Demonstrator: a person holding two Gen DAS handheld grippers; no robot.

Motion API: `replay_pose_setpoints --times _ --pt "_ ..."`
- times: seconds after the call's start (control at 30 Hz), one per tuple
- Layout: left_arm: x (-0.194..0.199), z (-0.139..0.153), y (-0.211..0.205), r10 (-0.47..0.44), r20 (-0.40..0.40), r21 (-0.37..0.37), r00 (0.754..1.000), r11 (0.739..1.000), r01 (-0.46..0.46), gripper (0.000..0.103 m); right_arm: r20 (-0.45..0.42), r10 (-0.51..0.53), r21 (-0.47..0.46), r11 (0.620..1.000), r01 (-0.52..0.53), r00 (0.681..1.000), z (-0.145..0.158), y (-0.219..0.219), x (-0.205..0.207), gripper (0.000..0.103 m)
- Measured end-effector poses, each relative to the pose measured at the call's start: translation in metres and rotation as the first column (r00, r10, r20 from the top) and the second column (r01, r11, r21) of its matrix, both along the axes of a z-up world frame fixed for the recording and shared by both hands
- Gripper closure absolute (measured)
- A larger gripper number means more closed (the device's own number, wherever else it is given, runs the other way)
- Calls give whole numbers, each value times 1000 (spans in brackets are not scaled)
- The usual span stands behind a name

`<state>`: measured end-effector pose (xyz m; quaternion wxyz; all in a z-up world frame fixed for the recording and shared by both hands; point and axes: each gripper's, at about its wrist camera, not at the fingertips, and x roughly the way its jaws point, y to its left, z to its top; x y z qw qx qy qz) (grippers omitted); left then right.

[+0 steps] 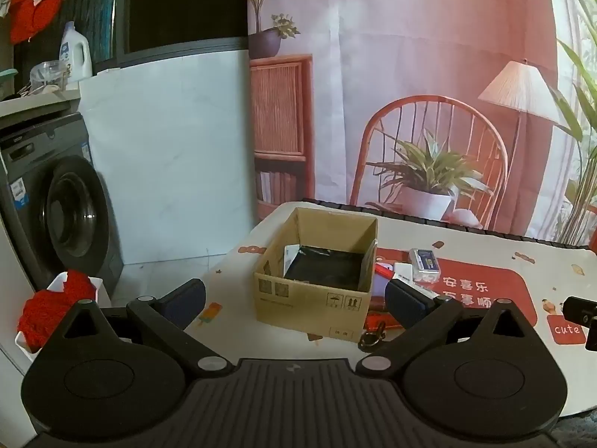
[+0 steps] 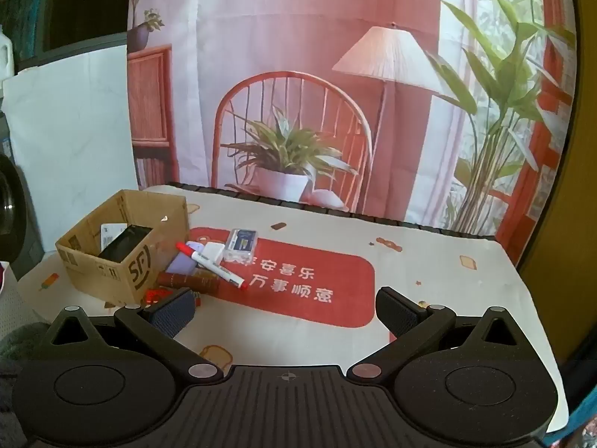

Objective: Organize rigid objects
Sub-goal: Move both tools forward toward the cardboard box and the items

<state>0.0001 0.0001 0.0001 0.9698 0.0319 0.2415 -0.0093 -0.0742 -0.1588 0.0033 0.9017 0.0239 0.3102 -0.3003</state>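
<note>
Black and wide apart, the jaws of the left claw [image 1: 294, 298] hold nothing as it tilts downward toward the cardboard box [image 1: 317, 280] near the counter's [image 2: 429, 261] left edge. The right claw [image 2: 287, 310] is likewise spread fully and empty, angled down over the red patch of the cloth. Beside the box's right wall lies a cluster: a red-capped marker [image 2: 212, 265], a clear plastic case [image 2: 242, 244], a white block [image 2: 211, 252], a purple item [image 2: 183, 263] and a dark reddish book [image 2: 190, 282] (its front end partly hidden behind the right claw's left finger). A black object [image 1: 324, 267] lies inside the box.
</note>
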Motion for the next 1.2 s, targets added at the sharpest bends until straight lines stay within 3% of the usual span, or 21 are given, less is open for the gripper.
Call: replay_pose_setpoints --times 0.8,1.2 --pt "1 -4 0 -9 -18 11 1000 1000 9 0 -4 -2 6 1000 2 1000 0 -1 0 0" --pt "12 -4 -8 -113 -49 40 992 993 115 0 -11 -4 20 1000 5 1000 -6 -9 4 0"
